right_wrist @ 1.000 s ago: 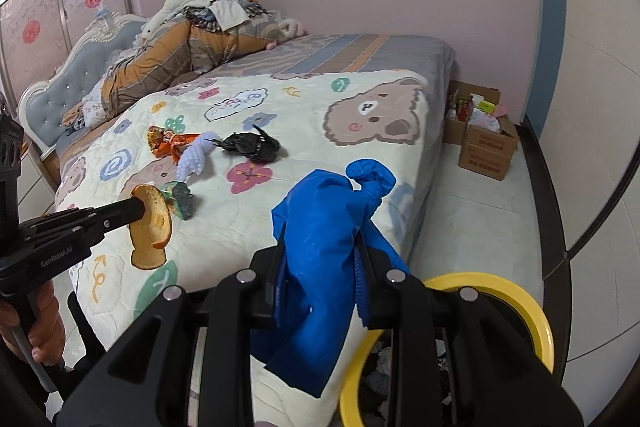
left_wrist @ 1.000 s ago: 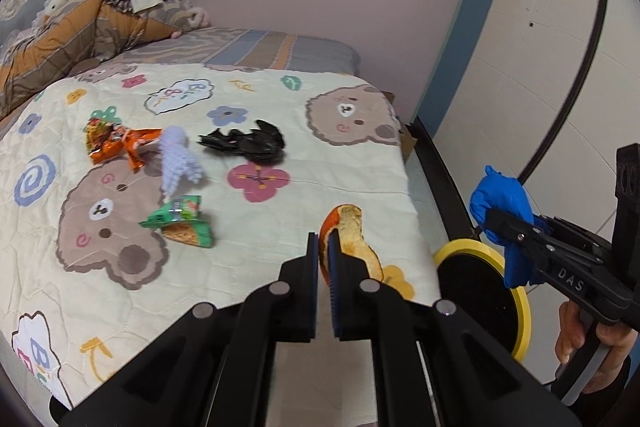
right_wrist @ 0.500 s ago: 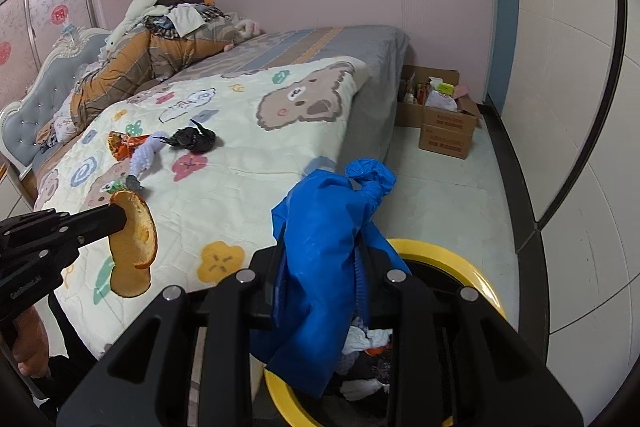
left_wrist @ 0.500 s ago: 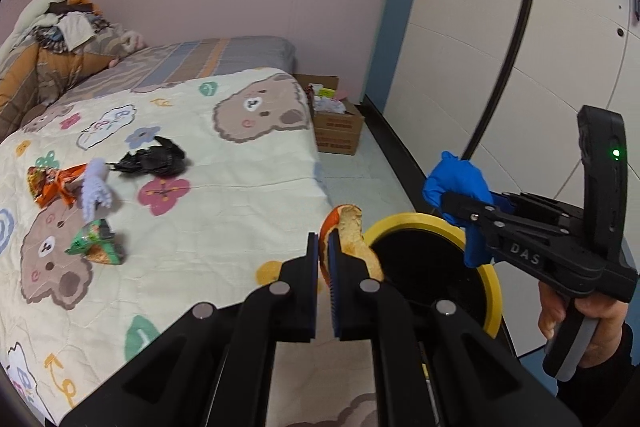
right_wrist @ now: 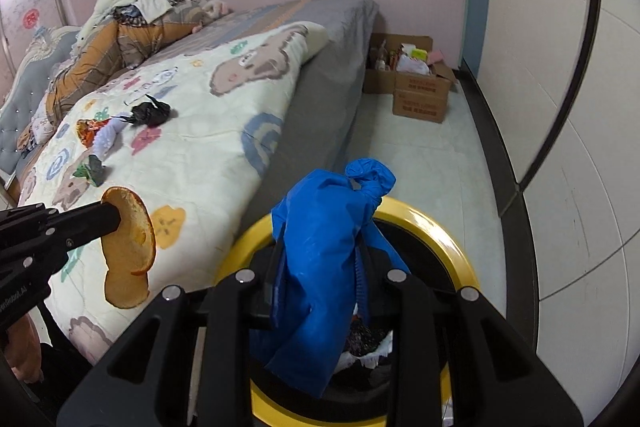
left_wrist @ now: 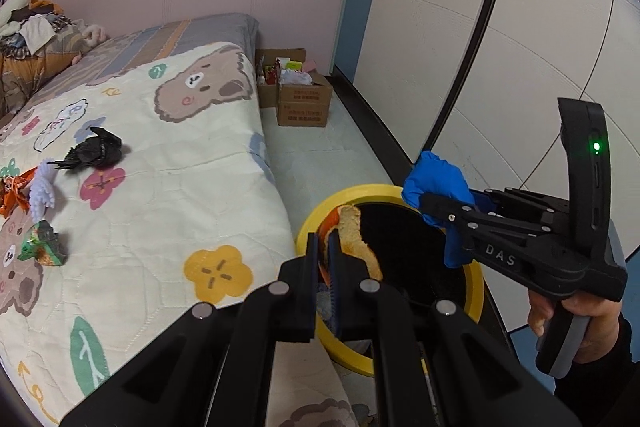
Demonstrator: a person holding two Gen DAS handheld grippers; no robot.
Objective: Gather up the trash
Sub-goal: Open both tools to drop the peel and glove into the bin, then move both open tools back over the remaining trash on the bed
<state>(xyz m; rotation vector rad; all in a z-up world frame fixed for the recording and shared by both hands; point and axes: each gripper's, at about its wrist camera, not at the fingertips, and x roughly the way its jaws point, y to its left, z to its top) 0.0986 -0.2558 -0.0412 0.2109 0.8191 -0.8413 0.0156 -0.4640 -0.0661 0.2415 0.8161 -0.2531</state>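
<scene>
- Both claws have swung away from the bed (left_wrist: pixel 168 195) toward the yellow-rimmed bin (left_wrist: pixel 308 227), which now fills the lower part of each view instead of the quilt.
- Left claw (left_wrist: pixel 329 247) is clenched on an orange peel (left_wrist: pixel 356 235), held edge-on at the bin's near rim, seemingly so it can drop inside.
- Right claw (right_wrist: pixel 320 291) is clamped around a crumpled blue bag (right_wrist: pixel 320 247), hanging over the bin's mouth above trash already inside.
- Beyond the bin, up on the bed, more trash waits: a black bag (left_wrist: pixel 94 151), a lilac glove (left_wrist: pixel 42 185), an orange wrapper (left_wrist: pixel 14 189) and a green wrapper (left_wrist: pixel 42 245).
</scene>
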